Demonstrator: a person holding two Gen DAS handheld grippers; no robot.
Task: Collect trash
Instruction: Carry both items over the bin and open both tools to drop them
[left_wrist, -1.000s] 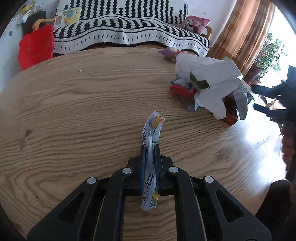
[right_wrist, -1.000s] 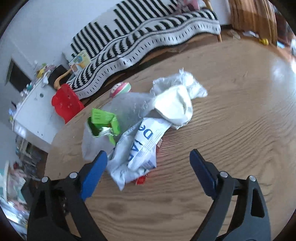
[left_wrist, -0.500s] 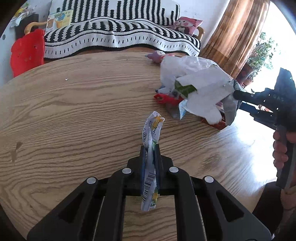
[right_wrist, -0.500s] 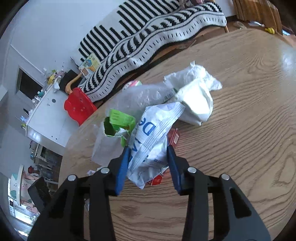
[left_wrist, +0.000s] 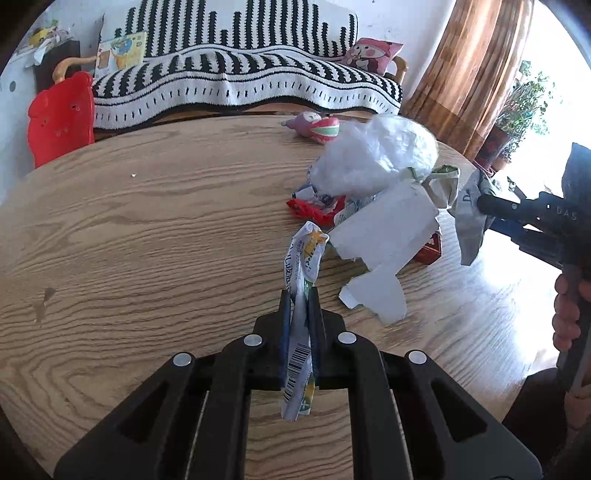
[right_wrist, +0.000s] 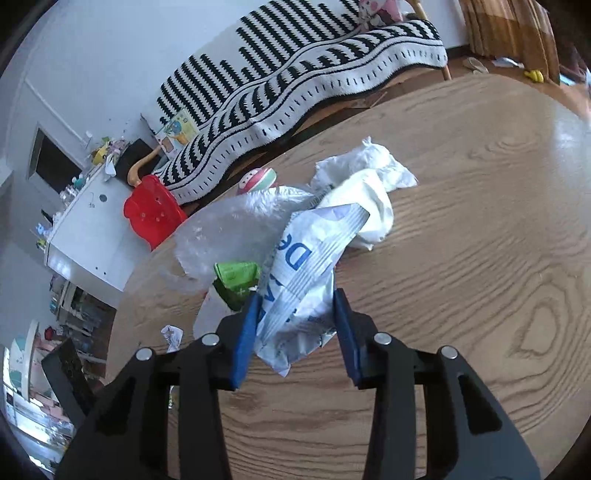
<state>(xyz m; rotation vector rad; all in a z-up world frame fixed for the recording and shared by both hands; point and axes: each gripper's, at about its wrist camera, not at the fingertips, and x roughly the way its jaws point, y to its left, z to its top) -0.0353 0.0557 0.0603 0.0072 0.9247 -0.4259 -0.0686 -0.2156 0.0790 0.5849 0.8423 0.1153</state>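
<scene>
A round table (left_wrist: 147, 229) of pale, strongly grained wood carries a heap of trash: a crinkled clear plastic bag (left_wrist: 373, 158), a stiff white paper scrap (left_wrist: 384, 236), a red foil wrapper (left_wrist: 310, 210) and a green carton (right_wrist: 236, 275). The left gripper (left_wrist: 298, 295) is clamped tight on a thin, crumpled white-and-yellow wrapper (left_wrist: 303, 258), which pokes out past the fingertips and hangs, barcode showing, behind them. The right gripper (right_wrist: 295, 306) pinches a puffy white pouch with blue lettering (right_wrist: 306, 273) between its blue pads, at the near edge of the heap.
</scene>
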